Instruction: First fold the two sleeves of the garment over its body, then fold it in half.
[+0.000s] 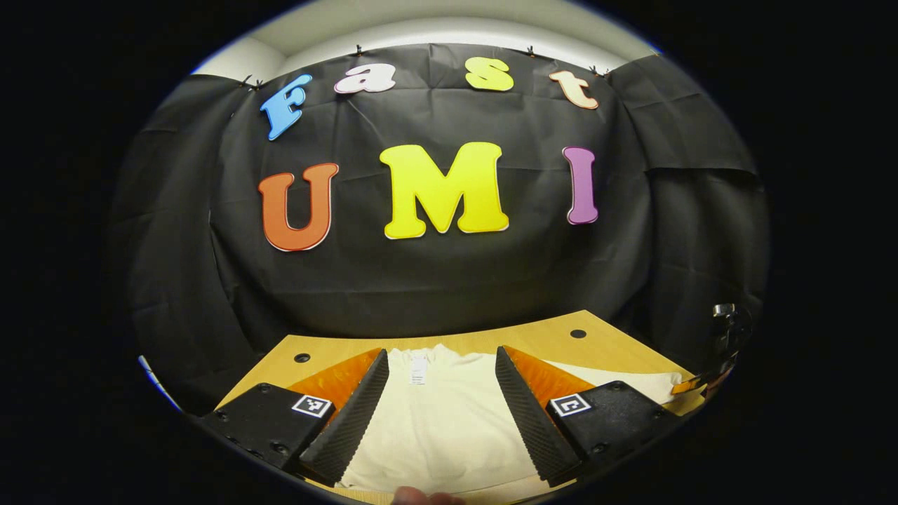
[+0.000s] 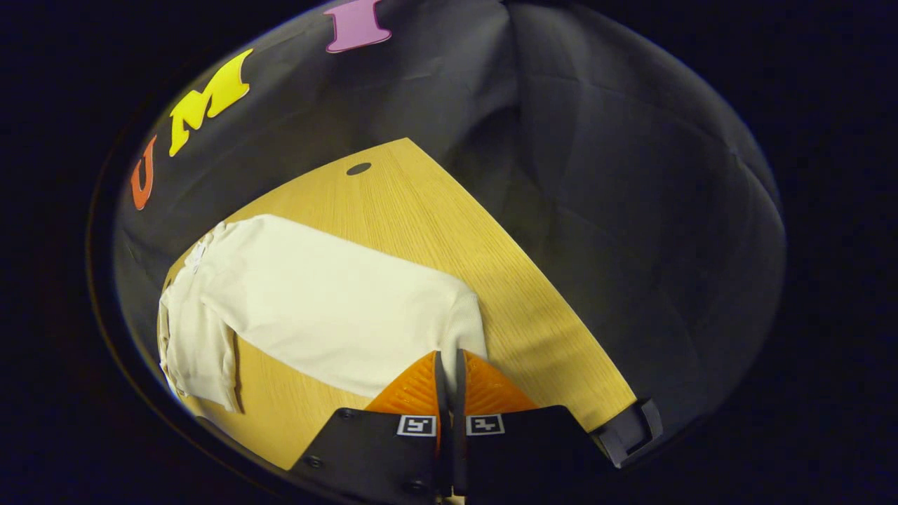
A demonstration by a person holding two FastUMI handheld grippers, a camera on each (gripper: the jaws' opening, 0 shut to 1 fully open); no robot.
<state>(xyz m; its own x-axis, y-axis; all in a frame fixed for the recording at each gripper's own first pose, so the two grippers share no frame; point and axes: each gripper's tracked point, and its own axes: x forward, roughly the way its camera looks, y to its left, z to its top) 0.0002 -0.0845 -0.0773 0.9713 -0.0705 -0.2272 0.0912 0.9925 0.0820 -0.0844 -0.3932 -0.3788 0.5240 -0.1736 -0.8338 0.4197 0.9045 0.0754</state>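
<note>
Left gripper view: my left gripper (image 1: 440,407) hangs low over the cream-white cotton garment (image 1: 442,421), its two fingers (image 1: 354,414) spread wide with cloth showing between them and nothing held. The garment lies flat on the light wooden table (image 1: 547,337), its neck label (image 1: 418,368) toward the far edge; one sleeve (image 1: 631,382) reaches out to the right across the tabletop. A round dark hole (image 1: 578,334) marks the table's far right corner and another (image 1: 302,358) the far left. At the view's right margin a small metal fitting (image 1: 726,315) stands beside the table. A fingertip of the person's hand (image 1: 421,497) shows at the bottom edge.

Right gripper view: my right gripper (image 2: 449,365) has its fingers pressed together, a thin gap only between them, with the tips at the cuff end of the sleeve (image 2: 330,301). I cannot tell whether cloth is pinched between them. The sleeve runs as a broad band from the garment's body (image 2: 196,337) at the left toward the gripper, lying on the table (image 2: 435,210). A dark clamp-like piece (image 2: 628,431) sits at the table's near right corner.
</note>
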